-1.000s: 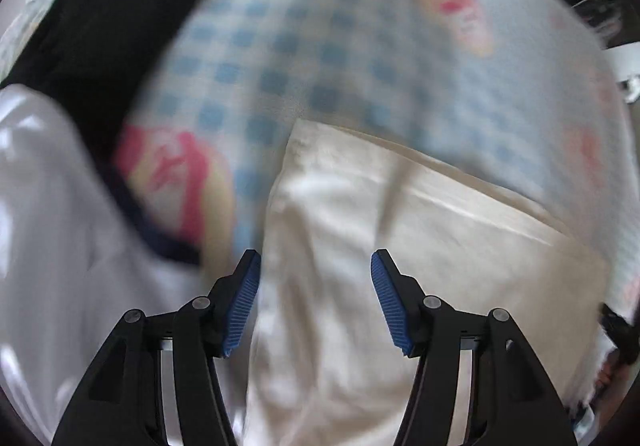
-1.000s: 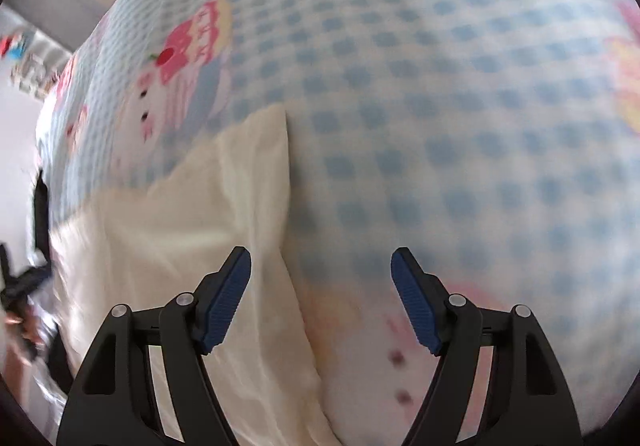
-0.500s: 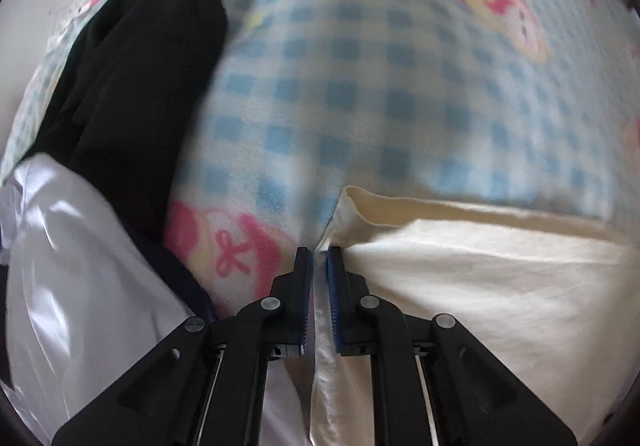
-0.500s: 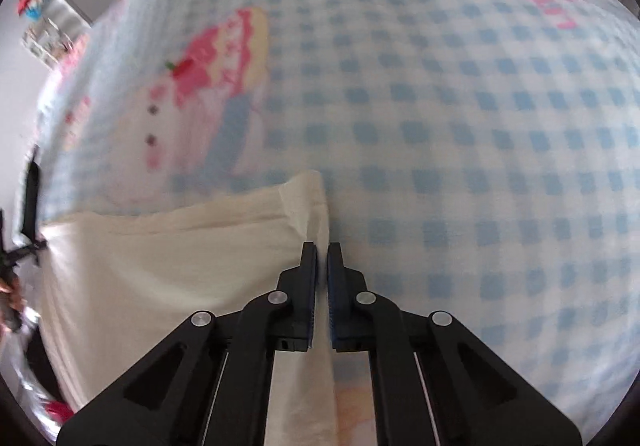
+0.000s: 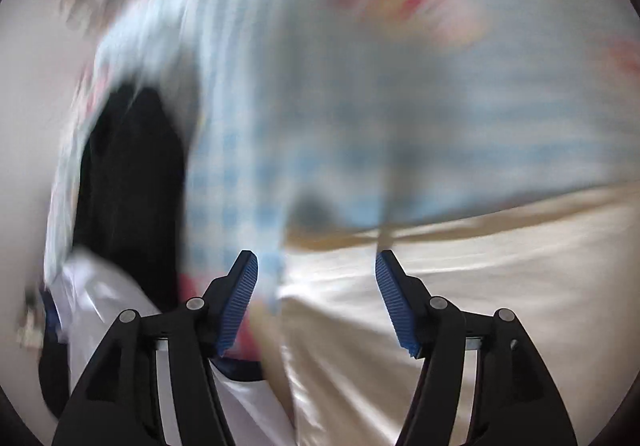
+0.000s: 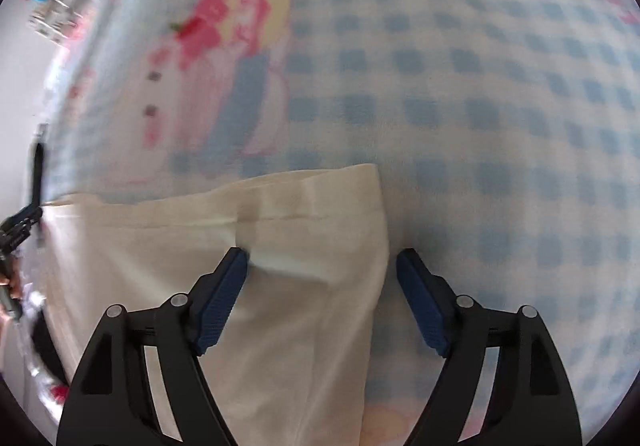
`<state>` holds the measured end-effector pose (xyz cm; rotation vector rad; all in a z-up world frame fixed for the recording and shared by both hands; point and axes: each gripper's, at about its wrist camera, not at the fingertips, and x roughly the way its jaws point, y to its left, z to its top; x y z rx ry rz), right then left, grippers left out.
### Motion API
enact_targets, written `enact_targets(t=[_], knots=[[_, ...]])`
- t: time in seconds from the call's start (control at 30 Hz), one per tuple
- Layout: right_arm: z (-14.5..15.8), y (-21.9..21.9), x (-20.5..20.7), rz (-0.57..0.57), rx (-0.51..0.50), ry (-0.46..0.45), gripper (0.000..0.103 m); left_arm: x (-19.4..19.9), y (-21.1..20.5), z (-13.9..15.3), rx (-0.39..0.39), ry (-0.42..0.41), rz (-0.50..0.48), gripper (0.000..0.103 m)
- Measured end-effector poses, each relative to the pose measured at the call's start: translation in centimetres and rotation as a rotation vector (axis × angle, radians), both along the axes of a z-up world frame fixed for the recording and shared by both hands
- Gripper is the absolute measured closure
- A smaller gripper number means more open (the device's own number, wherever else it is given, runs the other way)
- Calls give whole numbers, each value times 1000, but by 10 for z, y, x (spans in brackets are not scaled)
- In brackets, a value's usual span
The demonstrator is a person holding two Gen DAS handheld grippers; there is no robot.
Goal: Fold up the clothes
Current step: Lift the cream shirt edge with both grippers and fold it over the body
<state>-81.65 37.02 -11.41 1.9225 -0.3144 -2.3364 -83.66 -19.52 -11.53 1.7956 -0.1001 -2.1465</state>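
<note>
Wall: a pale blurred surface (image 5: 28, 150) was seen at the far left of the left wrist view.
Black garment: a dark heap of cloth (image 5: 128, 186) was laid on the bed's left part, beside a white shiny garment (image 5: 100, 298).
Blanket: a blue-and-white checked fleece blanket with pink cartoon prints (image 6: 480, 86) was spread under everything.
Left gripper (image 5: 316, 298): the jaws were caught opening, blue ribbed pads (image 5: 240, 302) well apart, nothing pressed between them; the left edge of the cream cloth was seen below.
Cream garment: a folded cream cotton piece (image 6: 280, 266) was laid flat on the blanket, its right corner between the right pads.
Right gripper (image 6: 322, 302): the jaws were caught opening, pads off the cloth.
</note>
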Motion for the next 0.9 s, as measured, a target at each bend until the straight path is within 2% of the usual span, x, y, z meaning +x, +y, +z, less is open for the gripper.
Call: enact_targets(t=[0.03,0.07,0.1,0.13,0.17,0.2,0.23,0.33,0.43,0.47,0.5,0.57,0.63,0.67,0.7,0.73,0.83,0.9], knots=[[3,0,-1,-24,10,22,54,1,-14,-5,76,7,71,30],[7,0,-1,-45,11,44,75,3,-29,-9,154,19,142,30],[13,0,0,-51,-5,70,93,7,-39,-9,231,49,200,37],[21,-1,2,-31,0,99,96,8,-40,-5,255,70,206,61],[29,-2,5,-12,4,128,99,7,-36,2,238,88,182,72],[38,-2,9,3,1,161,100,6,-32,10,222,107,156,87],[49,1,13,3,-22,202,100,5,-27,20,214,134,124,97],[86,6,33,4,-66,343,101,10,-18,60,238,279,40,98],[101,7,41,9,-50,428,101,8,-23,64,248,305,37,98],[100,7,42,6,-37,438,101,4,-26,52,230,277,44,98],[90,11,41,-12,-16,415,101,-2,-32,33,226,263,52,98],[69,18,39,-43,29,363,99,-1,-32,16,207,242,78,98],[45,28,42,-51,90,287,99,3,-28,18,182,276,97,98],[41,24,43,-55,106,291,99,6,-26,22,174,301,104,98],[40,21,45,-62,112,304,99,12,-20,40,185,360,96,98],[50,20,48,-74,87,343,99,19,-16,59,208,415,75,98],[103,23,73,-74,4,507,99,43,-6,112,264,559,-4,98],[135,26,95,-55,-2,589,99,39,-14,103,262,535,17,98]])
